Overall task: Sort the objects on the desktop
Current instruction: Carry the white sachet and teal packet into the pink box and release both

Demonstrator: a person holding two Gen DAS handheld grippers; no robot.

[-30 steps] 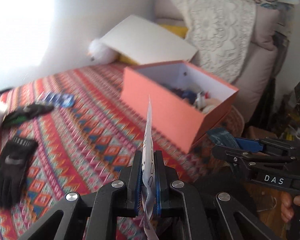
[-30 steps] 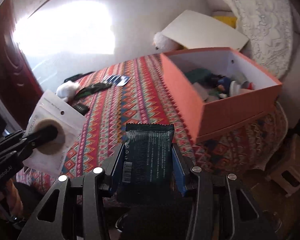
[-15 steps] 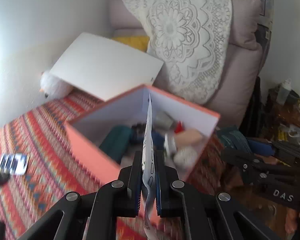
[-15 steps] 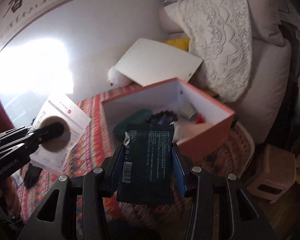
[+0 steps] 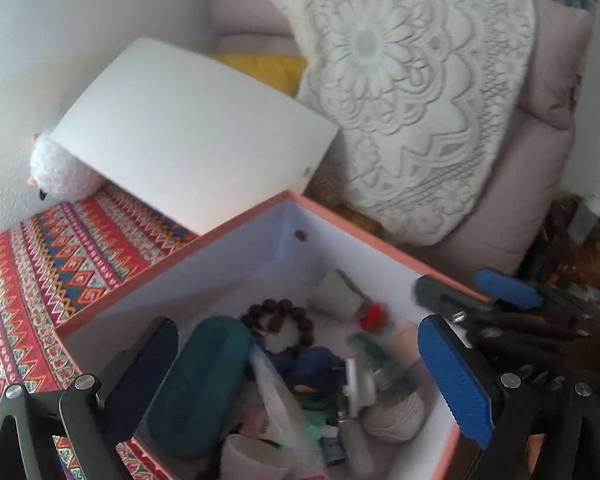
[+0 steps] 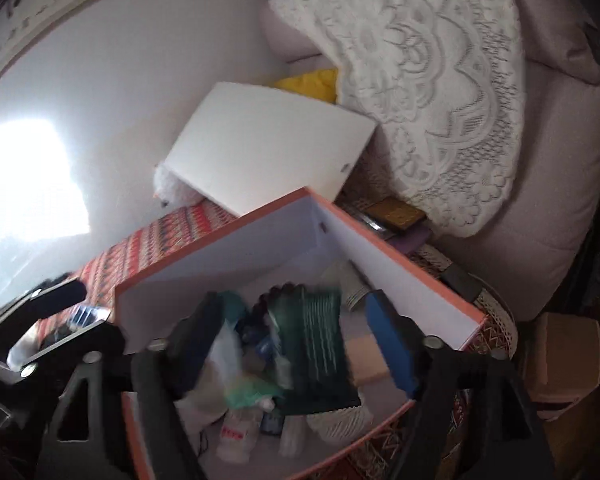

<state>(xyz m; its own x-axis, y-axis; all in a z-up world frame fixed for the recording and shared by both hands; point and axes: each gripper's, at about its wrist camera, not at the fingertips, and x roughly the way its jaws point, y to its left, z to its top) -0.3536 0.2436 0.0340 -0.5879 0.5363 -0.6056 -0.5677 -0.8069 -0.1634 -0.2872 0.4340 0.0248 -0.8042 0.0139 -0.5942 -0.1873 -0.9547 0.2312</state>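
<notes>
An orange box with white inside walls (image 5: 236, 264) (image 6: 400, 272) holds several small items: a teal case (image 5: 198, 384), a bead bracelet (image 5: 280, 320), a ball of string (image 5: 396, 416). My left gripper (image 5: 296, 364) is open above the box, and a blurred white packet (image 5: 278, 404) drops between its fingers. My right gripper (image 6: 296, 340) is open above the box, and the dark green packet (image 6: 320, 344) falls free between its fingers. The right gripper's fingers (image 5: 504, 288) show at the box's right edge in the left wrist view.
The box stands on a red patterned cloth (image 5: 40, 264). A white lid (image 5: 188, 148) (image 6: 268, 148) leans behind it on a white plush toy (image 5: 60, 172). A sofa with a lace cover (image 5: 412, 92) stands behind. A small stool (image 6: 568, 364) sits at the right.
Both grippers moved over the box and opened. The white packet left the left gripper and the dark green packet left the right gripper; both fall into the box.
</notes>
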